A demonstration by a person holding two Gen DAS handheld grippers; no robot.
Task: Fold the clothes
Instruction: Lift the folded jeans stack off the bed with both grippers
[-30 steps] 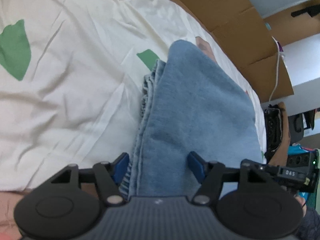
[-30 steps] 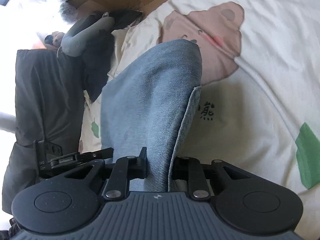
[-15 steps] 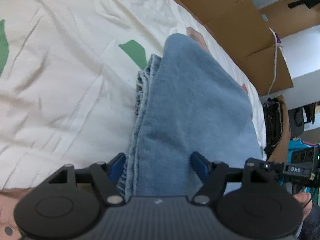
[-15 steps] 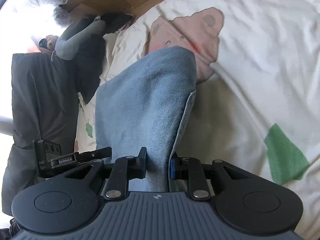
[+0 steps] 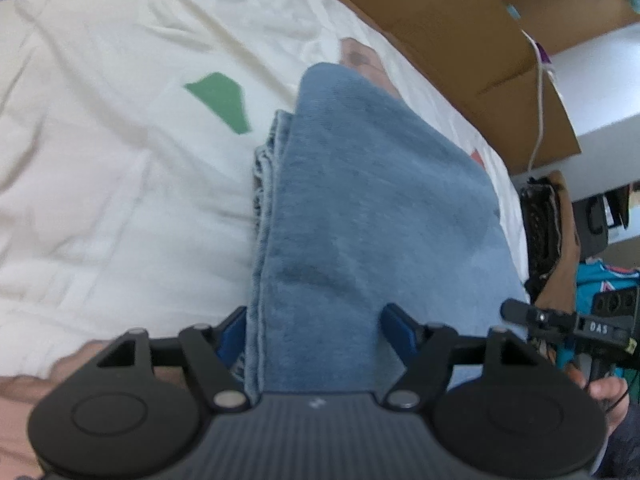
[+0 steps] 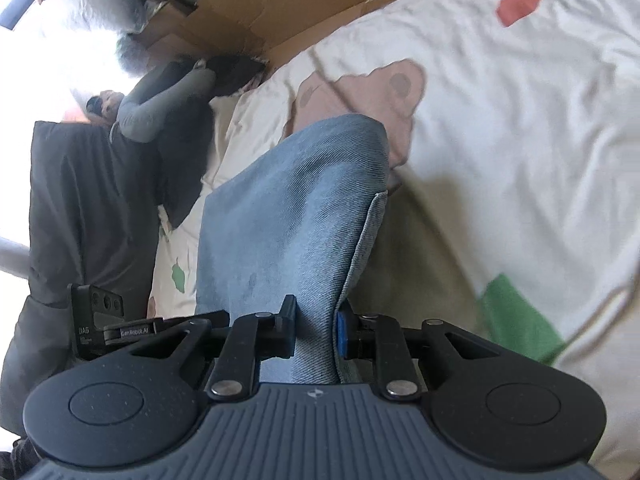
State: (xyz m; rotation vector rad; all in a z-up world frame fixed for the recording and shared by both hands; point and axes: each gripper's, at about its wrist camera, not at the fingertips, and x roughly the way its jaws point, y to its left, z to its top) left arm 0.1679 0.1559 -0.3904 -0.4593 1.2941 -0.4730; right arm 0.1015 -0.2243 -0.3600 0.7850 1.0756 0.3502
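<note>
Folded blue jeans (image 5: 360, 216) hang between both tools over a cream bedsheet (image 5: 100, 168) printed with green patches and a pink bear (image 6: 384, 92). The far fold of the denim droops toward the sheet near the bear; whether it touches there cannot be told.

Left gripper (image 5: 316, 332): jaws set wide, with a thick stack of denim layers filling the gap. Both blue pads sit against the bundle's sides, so it reads as clamped on the jeans across their bulk. Its jaws have opened slightly over the last second, with the cloth between them throughout.

Right gripper (image 6: 316, 330): jaws nearly together, pinching a thin edge of the jeans, one blue pad visible pressed to the hem side. The left gripper's housing shows at the lower left of the right wrist view, close by.

Brown cardboard (image 5: 460, 40) lines the bed's far side; dark bedding (image 6: 92, 216) lies at the head end.

Risks, as judged:
- Left hold is broad, not tight; stacked layers along the left edge already show staggered and could slide apart if the bundle swings.
- Right pinch takes little cloth; a tug away from the left hand could strip it free and drop that corner.
- Uneven lowering would let the drooping end land first and roll under, creasing the fold.
- Sheet wrinkles may snag the hem.
</note>
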